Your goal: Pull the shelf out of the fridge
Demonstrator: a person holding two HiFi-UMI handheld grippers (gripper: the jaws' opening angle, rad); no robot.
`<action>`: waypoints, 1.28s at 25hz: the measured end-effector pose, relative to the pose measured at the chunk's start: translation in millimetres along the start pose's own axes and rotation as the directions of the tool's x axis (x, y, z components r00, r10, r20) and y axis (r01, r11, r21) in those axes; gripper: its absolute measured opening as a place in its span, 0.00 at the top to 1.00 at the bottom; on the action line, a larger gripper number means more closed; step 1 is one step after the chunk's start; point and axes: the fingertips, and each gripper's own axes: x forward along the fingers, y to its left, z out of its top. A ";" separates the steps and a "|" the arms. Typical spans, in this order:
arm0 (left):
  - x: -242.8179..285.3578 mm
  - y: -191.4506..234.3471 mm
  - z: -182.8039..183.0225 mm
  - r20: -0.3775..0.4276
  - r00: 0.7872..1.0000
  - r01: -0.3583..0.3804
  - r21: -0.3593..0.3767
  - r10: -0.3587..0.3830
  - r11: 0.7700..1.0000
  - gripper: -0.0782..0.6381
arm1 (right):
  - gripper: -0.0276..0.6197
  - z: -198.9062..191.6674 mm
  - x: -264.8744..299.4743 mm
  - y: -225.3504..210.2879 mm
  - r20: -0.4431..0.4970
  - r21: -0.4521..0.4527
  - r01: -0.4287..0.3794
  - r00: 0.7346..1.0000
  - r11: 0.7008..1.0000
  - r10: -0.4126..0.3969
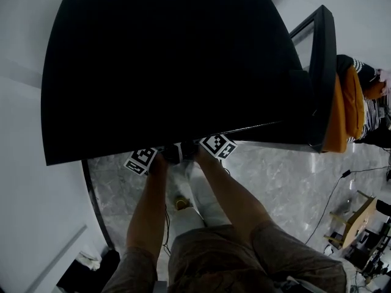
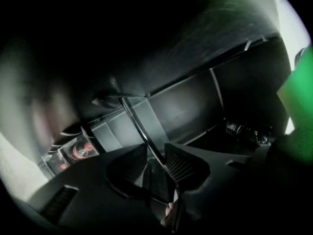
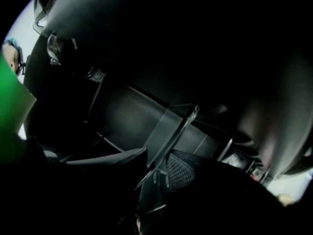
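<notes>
Dark fridge [image 1: 165,66], shelf [image 2: 146,124] edge apparently diagonal

Brown shorts [image 1: 244,258]; black-and-white marker cubes [image 1: 218,145]

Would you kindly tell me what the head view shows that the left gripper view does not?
Only the head view: the fridge's black top, its open door, the person's arms, the floor. Only the left gripper view: the fridge's interior, with the glass shelf between the left gripper's parted jaws. Both: the fridge and the left gripper.
</notes>
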 end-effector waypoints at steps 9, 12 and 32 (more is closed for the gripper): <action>6.6 -1.2 6.2 0.016 1.000 -0.003 -0.023 0.003 1.000 0.77 | 0.78 11.9 9.9 -7.6 0.044 -0.004 0.068 0.997 0.998 -0.068; 9.7 0.7 10.2 0.039 0.999 -0.012 -0.057 0.014 0.998 0.78 | 0.79 12.5 10.2 -7.6 0.047 0.001 0.069 0.997 0.998 -0.069; -60.1 3.0 -17.6 0.077 0.996 0.052 -0.277 -0.031 0.960 0.85 | 0.85 -10.1 -59.4 -5.2 0.060 0.127 0.002 0.998 0.992 -0.010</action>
